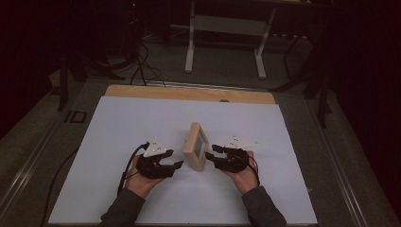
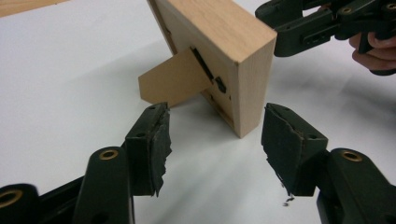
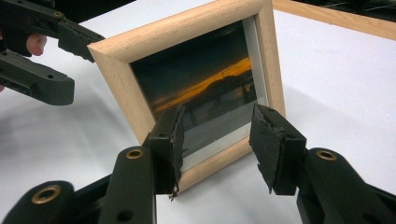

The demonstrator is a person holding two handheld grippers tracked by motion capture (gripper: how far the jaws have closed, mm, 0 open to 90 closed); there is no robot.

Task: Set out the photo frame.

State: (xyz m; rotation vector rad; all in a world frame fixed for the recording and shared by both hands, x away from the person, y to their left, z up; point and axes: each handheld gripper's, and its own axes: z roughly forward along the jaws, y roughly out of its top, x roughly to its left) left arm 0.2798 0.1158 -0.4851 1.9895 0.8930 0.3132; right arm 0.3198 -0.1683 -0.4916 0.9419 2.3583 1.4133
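A small light-wood picture frame (image 1: 195,145) stands upright on the white table (image 1: 142,123). Its back (image 2: 224,51) leans on a fold-out card stand (image 2: 175,79); its front (image 3: 201,88) holds a dark sunset photo. My left gripper (image 1: 174,158) sits just left of the frame, jaws apart and nothing between them. In its own view the left gripper (image 2: 215,149) faces the frame's near corner without touching. My right gripper (image 1: 212,152) is just right of the frame. The right gripper (image 3: 215,140) stands open in front of the glass, pads clear of the wood.
The white table top has a wooden strip (image 1: 189,93) along its far edge. Beyond it stand a white-legged bench (image 1: 226,28) and loose cables (image 1: 142,61) on the dark floor. Bare white surface lies all around the frame.
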